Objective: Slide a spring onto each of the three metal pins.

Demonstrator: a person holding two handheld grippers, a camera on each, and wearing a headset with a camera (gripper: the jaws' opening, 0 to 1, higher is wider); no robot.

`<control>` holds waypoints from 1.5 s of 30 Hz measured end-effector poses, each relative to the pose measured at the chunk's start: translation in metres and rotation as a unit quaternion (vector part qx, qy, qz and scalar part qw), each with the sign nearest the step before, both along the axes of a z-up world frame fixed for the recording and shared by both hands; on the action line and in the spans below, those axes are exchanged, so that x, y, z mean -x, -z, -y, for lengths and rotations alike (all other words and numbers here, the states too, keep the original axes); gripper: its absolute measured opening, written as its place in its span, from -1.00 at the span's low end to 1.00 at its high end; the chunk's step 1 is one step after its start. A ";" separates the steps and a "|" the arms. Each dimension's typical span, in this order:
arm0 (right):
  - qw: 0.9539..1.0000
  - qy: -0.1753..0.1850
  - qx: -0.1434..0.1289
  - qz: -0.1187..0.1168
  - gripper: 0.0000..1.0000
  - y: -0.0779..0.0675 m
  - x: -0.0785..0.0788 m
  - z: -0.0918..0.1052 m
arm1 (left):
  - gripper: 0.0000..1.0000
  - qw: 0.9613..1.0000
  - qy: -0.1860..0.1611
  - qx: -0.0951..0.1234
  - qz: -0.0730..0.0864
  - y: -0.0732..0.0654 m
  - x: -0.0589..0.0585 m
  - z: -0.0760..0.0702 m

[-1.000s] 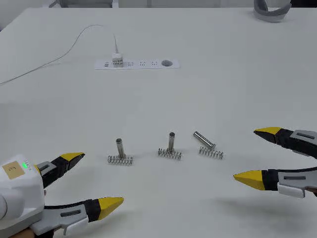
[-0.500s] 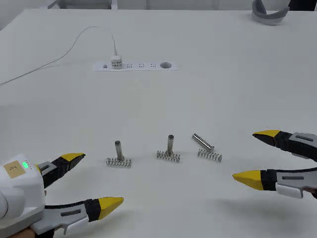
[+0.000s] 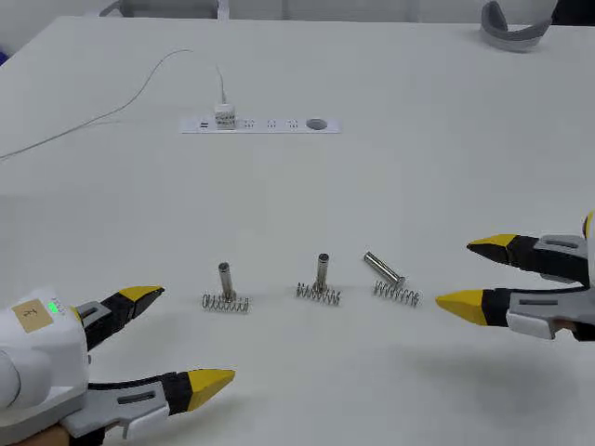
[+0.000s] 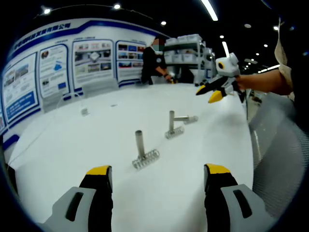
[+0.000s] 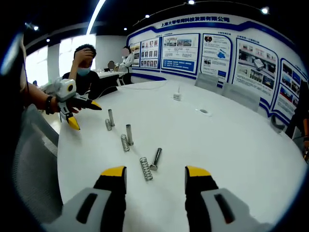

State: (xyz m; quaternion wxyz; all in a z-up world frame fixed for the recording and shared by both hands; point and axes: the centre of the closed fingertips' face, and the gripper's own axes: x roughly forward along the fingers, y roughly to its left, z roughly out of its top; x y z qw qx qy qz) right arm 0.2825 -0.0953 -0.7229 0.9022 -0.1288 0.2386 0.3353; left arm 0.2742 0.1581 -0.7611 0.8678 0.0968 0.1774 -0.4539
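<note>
Three springs (image 3: pixel 318 294) lie unthreaded beside their pins (image 3: pixel 323 268) toward the table (image 3: pixel 418 139) near edge. Jaws apart and empty, the right gripper (image 3: pixel 456 273) has edged nearer the rightmost spring (image 3: pixel 397 294) by the toppled pin (image 3: pixel 382 267), likely the first pickup; the left gripper (image 3: pixel 197 333) hovers open.
</note>
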 end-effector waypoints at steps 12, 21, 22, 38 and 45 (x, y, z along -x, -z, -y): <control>1.000 -0.004 0.027 -0.009 -0.19 0.001 -0.022 -0.011 | 0.57 1.000 -0.007 -0.002 0.003 -0.001 0.004 -0.001; 0.999 -0.002 0.043 -0.021 -0.31 0.008 -0.036 -0.018 | 0.56 1.000 -0.008 -0.004 0.001 0.001 0.007 0.000; 0.999 -0.001 0.046 -0.022 -0.33 0.009 -0.037 -0.019 | 0.56 1.000 -0.009 -0.005 0.000 0.001 0.007 0.000; 0.997 0.006 0.063 -0.043 -0.40 0.021 -0.056 -0.031 | 0.54 1.000 -0.011 -0.004 -0.002 0.004 0.007 0.000; 0.996 0.011 0.073 -0.056 -0.44 0.025 -0.065 -0.040 | 0.54 1.000 -0.011 -0.003 -0.002 0.004 0.007 0.000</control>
